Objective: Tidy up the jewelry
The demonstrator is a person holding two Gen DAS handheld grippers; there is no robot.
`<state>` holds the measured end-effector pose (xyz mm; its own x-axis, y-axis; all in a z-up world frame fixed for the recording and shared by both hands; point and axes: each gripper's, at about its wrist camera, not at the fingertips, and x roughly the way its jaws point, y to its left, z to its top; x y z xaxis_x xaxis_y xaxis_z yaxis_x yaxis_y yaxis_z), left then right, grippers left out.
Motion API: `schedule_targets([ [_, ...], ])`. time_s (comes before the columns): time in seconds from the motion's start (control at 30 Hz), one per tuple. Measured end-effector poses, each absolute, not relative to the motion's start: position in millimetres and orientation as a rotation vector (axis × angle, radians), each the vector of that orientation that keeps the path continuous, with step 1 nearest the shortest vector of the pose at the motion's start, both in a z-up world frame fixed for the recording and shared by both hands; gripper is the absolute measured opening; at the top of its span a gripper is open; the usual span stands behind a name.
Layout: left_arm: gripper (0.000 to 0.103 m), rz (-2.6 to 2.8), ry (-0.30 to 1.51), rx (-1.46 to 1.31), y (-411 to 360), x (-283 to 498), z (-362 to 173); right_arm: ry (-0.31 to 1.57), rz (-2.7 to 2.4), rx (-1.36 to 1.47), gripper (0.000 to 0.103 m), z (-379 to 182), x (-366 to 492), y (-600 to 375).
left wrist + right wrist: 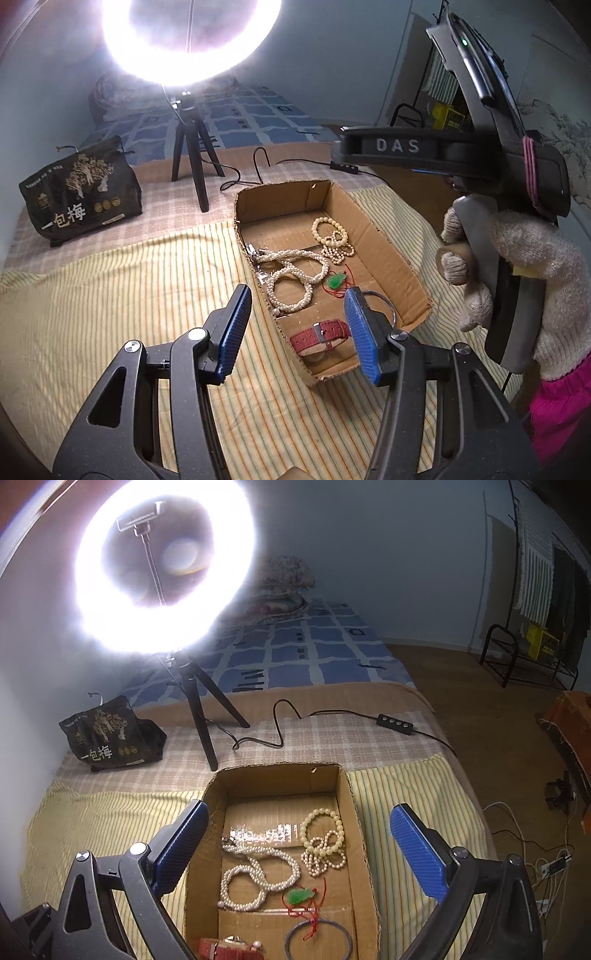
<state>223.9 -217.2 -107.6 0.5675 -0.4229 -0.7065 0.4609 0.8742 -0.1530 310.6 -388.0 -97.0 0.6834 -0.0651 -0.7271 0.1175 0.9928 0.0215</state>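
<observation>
Cardboard box (356, 834) on striped bedcover holds pearl necklace (258, 871), bead bracelets (325, 845), jade pendant (300, 895), watch w/ red strap (319, 338). Left gripper (299, 328) and right gripper (299, 853) hover above, jaws apart, empty, probably done sorting.

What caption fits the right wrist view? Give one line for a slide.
Open right gripper above a cardboard box holding pearl necklace, bead bracelets, green pendant.

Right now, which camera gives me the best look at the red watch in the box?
The left wrist view: the red watch lies whole at the near end of the cardboard box, strap and buckle plain. The right wrist view cuts it off at the bottom edge, showing only part.
</observation>
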Motion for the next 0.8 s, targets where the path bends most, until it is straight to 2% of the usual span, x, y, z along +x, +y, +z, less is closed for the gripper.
schedule_targets([
  [0.47,0.054,-0.511,0.75,0.057,-179.4,184.7,-77.9,0.753,-0.118,0.057,0.101,-70.6,248.8,-375.5],
  [0.5,0.055,-0.508,0.746,0.06,-176.8,181.9,-76.4,0.749,-0.116,0.054,0.101,-68.9,244.7,-373.7],
  [0.57,0.065,-0.506,0.734,0.062,-172.3,176.6,-73.6,0.736,-0.111,0.048,0.103,-65.3,235.2,-368.9],
  [0.8,0.066,-0.482,0.7,0.096,-152.6,158.6,-62.7,0.712,-0.097,0.041,0.103,-61.4,207.3,-357.9],
])
